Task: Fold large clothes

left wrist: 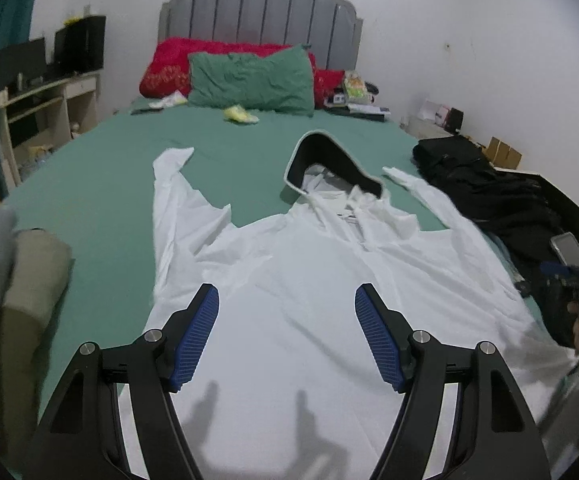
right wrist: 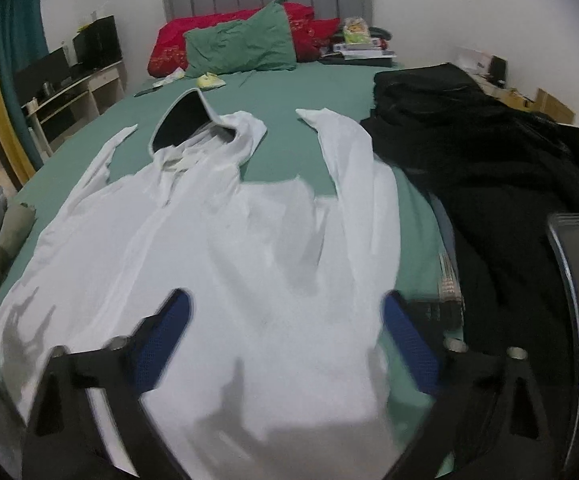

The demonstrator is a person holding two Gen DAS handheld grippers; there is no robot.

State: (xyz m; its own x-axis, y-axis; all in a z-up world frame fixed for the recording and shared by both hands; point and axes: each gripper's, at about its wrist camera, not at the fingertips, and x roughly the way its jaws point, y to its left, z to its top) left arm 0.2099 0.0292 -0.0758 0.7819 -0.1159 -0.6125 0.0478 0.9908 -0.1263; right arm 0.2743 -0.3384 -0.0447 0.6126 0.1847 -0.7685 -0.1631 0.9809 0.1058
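Your left gripper (left wrist: 287, 334) hangs over the hoodie's (left wrist: 289, 288) lower body with its jaws spread wide and nothing between the blue pads (left wrist: 195, 338); their shadow falls on the cloth below. Your right gripper (right wrist: 289, 344) also stands wide and empty above the hoodie's (right wrist: 217, 248) hem, on the side nearer the black clothes (right wrist: 481, 168); its fingers are blurred.

The white hoodie lies flat, spread front-up on the green sheet (left wrist: 101, 168), hem toward you. Both sleeves (left wrist: 173, 196) reach away up the bed, and the hood (left wrist: 329, 160) sits beyond the neck with its dark lining showing.

To your left, at the bed's edge, lie folded grey and olive pieces (left wrist: 29, 280). To your right, the black pile rests just beside the hoodie's right sleeve (right wrist: 353, 160), with a phone-like device (left wrist: 571, 250) near its close end.

Farther off, a small yellow item (left wrist: 241, 114) lies on the sheet before a green pillow (left wrist: 253, 78) and a red blanket (left wrist: 169, 64). Behind them stands the grey headboard (left wrist: 261, 12), with a desk (left wrist: 45, 96) at the left wall.
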